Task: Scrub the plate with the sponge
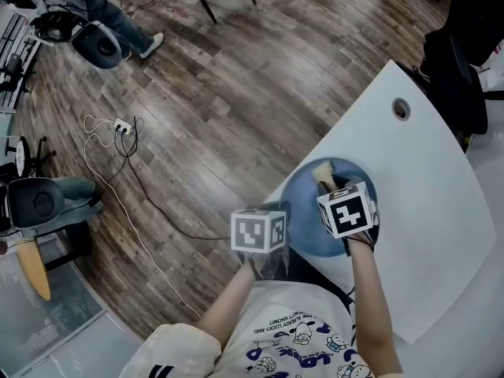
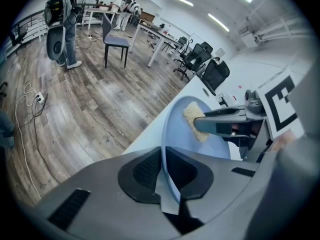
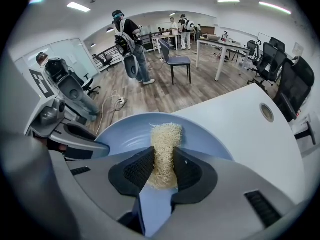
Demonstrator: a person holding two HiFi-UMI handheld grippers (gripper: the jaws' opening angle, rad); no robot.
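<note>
A pale blue plate point(image 1: 307, 199) lies at the near corner of the white table point(image 1: 425, 211). My left gripper point(image 2: 164, 171) is shut on the plate's rim point(image 2: 163, 134), which runs edge-on between its pads. My right gripper point(image 3: 162, 166) is shut on a pale fibrous sponge point(image 3: 165, 146), whose far end rests on the plate point(image 3: 200, 136). In the left gripper view the sponge point(image 2: 192, 119) sits on the plate's inner face, under the right gripper's fingers point(image 2: 220, 126). In the head view the sponge point(image 1: 324, 175) pokes out beyond the right gripper's marker cube point(image 1: 345, 209).
A round cable hole point(image 1: 401, 109) is set in the table's far part. Wood floor lies to the left, with a power strip and cables point(image 1: 122, 128). Office chairs point(image 1: 453, 69) stand behind the table. A person stands at the far left point(image 1: 110, 14).
</note>
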